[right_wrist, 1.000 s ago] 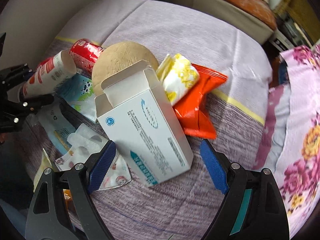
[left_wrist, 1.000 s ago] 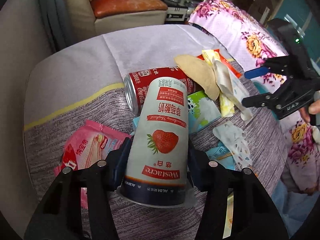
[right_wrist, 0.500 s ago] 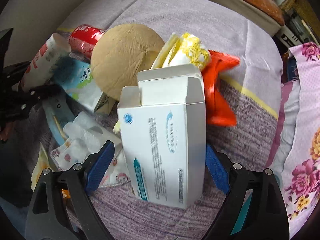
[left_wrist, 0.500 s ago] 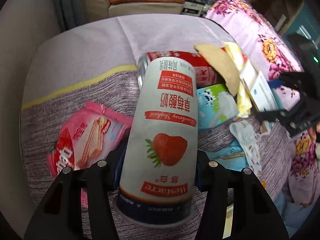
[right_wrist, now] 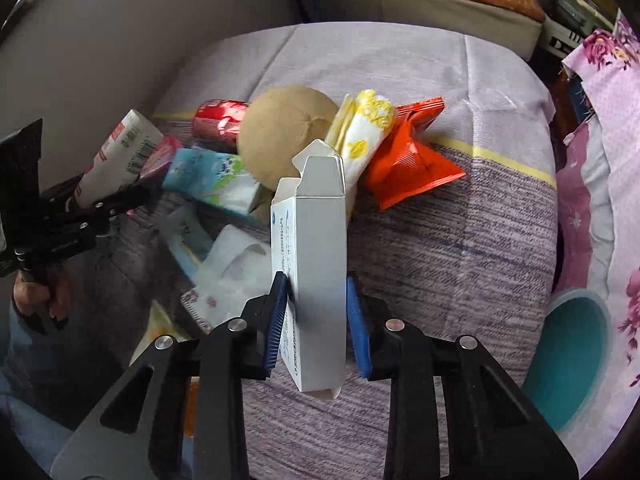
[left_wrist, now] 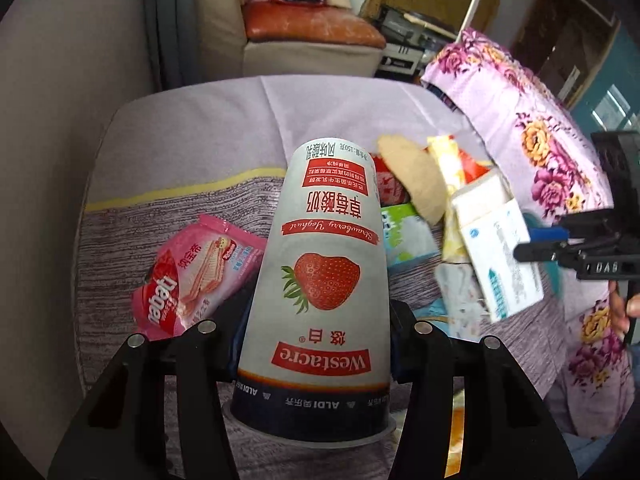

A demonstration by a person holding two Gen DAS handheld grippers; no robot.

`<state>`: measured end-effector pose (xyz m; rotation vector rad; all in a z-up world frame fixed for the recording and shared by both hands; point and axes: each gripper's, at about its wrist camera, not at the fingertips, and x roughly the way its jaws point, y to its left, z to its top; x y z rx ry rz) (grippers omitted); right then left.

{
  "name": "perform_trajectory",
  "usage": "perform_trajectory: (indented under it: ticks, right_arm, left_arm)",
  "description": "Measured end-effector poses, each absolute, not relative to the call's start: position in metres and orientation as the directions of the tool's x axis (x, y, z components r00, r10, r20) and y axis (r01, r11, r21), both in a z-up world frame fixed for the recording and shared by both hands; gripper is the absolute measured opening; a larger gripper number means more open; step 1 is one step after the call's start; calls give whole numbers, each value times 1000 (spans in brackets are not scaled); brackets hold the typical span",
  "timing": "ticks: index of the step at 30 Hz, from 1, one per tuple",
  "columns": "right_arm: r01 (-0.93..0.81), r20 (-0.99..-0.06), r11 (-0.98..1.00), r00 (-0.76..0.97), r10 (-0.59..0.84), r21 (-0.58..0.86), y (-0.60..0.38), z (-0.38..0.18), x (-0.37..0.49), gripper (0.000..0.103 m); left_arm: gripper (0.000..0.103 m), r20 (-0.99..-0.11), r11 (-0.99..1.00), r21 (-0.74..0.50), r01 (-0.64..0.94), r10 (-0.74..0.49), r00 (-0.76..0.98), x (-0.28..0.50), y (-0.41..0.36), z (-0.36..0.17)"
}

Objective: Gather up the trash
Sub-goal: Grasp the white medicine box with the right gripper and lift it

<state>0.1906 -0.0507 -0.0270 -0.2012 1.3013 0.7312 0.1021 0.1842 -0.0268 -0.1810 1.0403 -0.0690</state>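
Left tool (left_wrist: 316,344) gripping Westacre strawberry yoghurt cup (left_wrist: 320,280), ALDI band, right tool (right_wrist: 318,320) clamping white carton (right_wrist: 316,280)

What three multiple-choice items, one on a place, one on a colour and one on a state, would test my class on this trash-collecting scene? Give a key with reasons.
1. Where does the red snack bag lie?
A. on the striped cloth
B. on the sofa
C. in the left tool

2. What fruit colour marks the yogurt cup?
A. blue
B. red
C. green

3. How is the white box?
A. lying flat
B. crushed
C. clamped, top flap open

Key: A, it rests on the cloth; B, a red strawberry; C, the right tool grips it; the left tool grips the cup.
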Motion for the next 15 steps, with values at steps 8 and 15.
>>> perform_trajectory:
  ticks: [8, 15]
  right_arm:
    - [-612, -933, 752, 61, 354, 246, -31, -46, 171, 31]
    - [-621, -921, 745, 93, 379, 244, -35, -37, 157, 27]
  left_arm:
    - [52, -837, 978, -207, -41, -155, 524, 82, 169, -16]
    - [52, -828, 972, -234, -34, -180, 530, 69, 157, -13]
